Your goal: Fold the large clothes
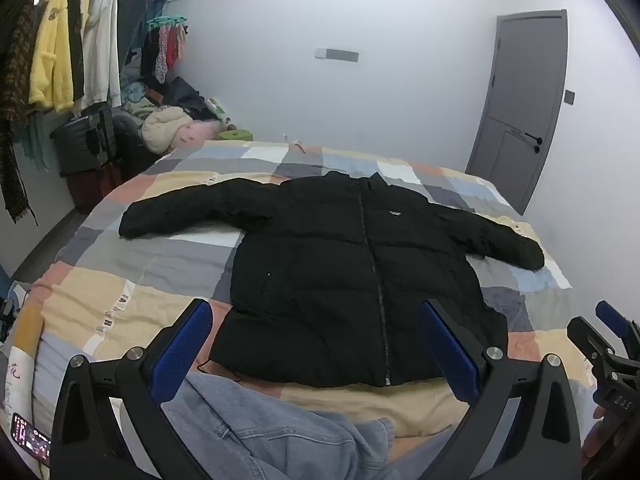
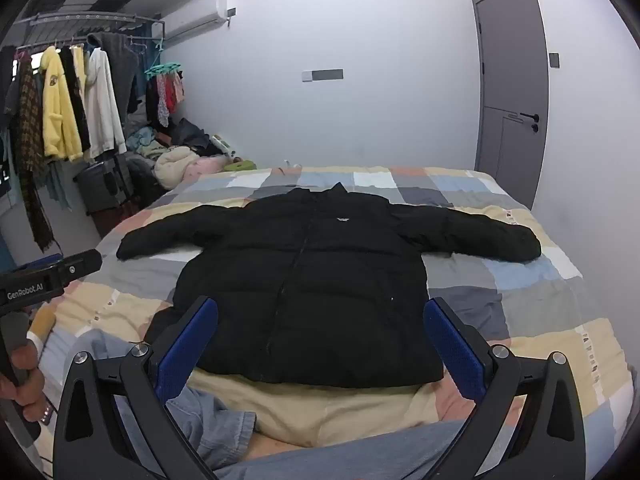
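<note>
black puffer jacket [image 1: 352, 276] lies flat, front up, zipped, on the patchwork bed cover [image 1: 132, 296], collar toward the far wall, hem toward the camera, both sleeves spread out sideways. left sleeve [image 1: 188, 210] reaches toward the clothes rack [image 1: 72, 40] side, right sleeve [image 2: 476, 232] toward the door [image 2: 512, 88] side. left gripper [image 1: 316, 348] hovers over the near hem, jaws wide apart, nothing btwn the blue pads [image 1: 184, 344]; right gripper [image 2: 320, 344] same story, jaws fully apart, empty, aimed down at the hem. neither touches the jacket. a light denim garment [image 1: 248, 432] sits bunched at the near edge, just below the hem, partly under the grippers; looks like next in the pile or the person's lap, can't tell which. in the right wrist view a hand [image 2: 28, 380] holds the other tool's handle at far left. judgement: this is the start, jacket laid out and smoothed but no fold made yet. next move prob. calls for each gripper to go out to a sleeve cuff, pinch the thick padded fabric firmly, and bring it across the chest; then hem up to collar. puffy fill will spring back, so folds need pressing down. slippery shell may slide out of a shallow pinch.
</note>
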A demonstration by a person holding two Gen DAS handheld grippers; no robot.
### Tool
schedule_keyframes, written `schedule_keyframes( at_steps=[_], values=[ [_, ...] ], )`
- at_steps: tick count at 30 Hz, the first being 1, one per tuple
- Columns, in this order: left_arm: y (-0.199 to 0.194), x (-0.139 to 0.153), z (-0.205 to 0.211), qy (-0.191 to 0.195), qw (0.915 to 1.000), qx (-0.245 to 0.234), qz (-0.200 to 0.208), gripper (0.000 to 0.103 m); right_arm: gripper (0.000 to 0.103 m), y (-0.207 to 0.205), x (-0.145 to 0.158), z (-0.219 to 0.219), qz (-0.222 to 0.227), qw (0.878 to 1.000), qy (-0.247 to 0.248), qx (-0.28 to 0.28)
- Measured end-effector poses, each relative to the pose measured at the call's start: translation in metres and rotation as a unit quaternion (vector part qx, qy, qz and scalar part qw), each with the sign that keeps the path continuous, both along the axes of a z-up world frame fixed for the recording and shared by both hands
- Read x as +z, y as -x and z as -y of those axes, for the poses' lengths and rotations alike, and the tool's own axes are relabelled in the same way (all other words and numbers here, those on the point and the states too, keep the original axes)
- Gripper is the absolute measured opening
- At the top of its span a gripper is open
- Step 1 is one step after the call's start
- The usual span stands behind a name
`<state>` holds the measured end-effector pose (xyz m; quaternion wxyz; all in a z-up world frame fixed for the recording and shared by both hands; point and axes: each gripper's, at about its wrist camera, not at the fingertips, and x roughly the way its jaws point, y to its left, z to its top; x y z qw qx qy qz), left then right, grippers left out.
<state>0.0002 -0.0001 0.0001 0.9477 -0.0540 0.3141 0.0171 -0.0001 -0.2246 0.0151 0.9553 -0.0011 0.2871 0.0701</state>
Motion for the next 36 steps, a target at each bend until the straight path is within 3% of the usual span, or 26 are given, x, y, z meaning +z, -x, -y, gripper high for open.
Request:
schedule_keyframes(
  at_steps=[9, 36],
  values=[
    [0.001, -0.003, 0.014, -0.004, 0.9999, -0.007, 0.006, 0.103, 0.103, -0.002, 0.002, 0.002, -0.002, 1.000, -0.004, -0.002],
    [-0.004, 0.000, 0.003, 0.003, 0.9999, -0.010, -0.004, 0.103, 0.103, 0.002, 0.006, 0.003, 0.003, 1.000, -0.005, -0.009]
  ],
)
